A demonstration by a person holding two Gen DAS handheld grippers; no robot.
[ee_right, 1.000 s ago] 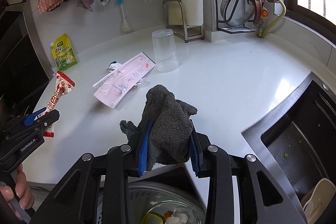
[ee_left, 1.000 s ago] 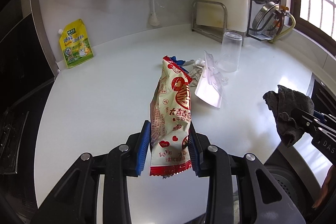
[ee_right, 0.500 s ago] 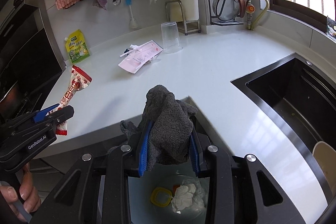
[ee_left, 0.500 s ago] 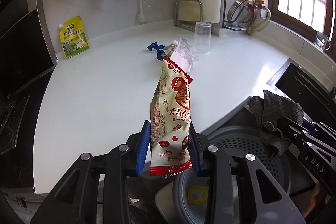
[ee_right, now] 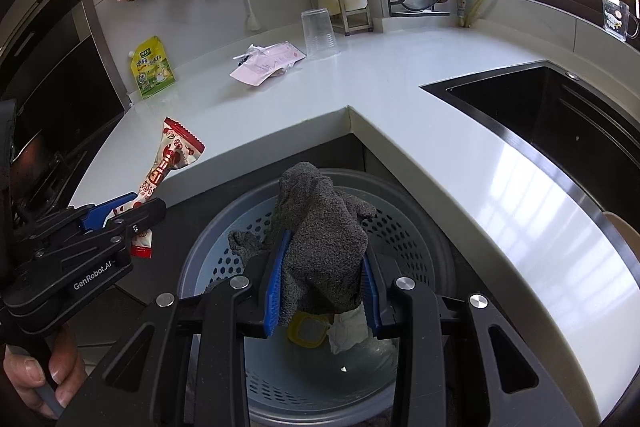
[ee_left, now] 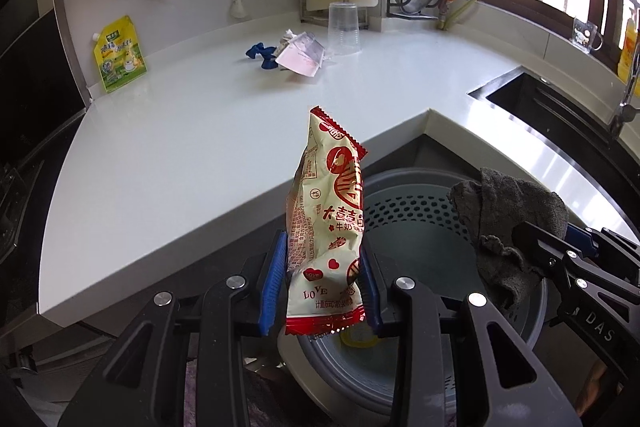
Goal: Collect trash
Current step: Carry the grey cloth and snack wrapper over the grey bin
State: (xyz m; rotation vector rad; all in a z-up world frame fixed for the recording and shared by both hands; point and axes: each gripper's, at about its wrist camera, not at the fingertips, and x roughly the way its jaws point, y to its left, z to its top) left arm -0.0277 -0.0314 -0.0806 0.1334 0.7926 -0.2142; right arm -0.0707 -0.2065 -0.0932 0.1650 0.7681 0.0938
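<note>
My left gripper (ee_left: 323,279) is shut on a red and cream snack wrapper (ee_left: 328,223), which stands up between the blue pads over the left rim of a grey perforated trash bin (ee_left: 412,227). My right gripper (ee_right: 323,291) is shut on a crumpled dark grey cloth (ee_right: 320,227), held above the open bin (ee_right: 404,227). Inside the bin lie a yellow lid (ee_right: 306,333) and a wad of white paper (ee_right: 348,331). From the right wrist view the left gripper (ee_right: 120,213) with its wrapper (ee_right: 168,163) sits at the left. The cloth (ee_left: 508,223) shows at the right in the left wrist view.
On the white counter (ee_left: 192,131) lie a pink-white packet (ee_right: 268,65), a blue scrap (ee_left: 260,51), an upturned clear cup (ee_right: 319,33) and a yellow-green pouch (ee_right: 152,67). A dark sink (ee_right: 560,131) is at the right. A hand (ee_right: 44,371) grips the left tool.
Both grippers have drawn back from over the counter and sunk, so they now hang over the bin below the counter corner. Each keeps its grip unchanged.
</note>
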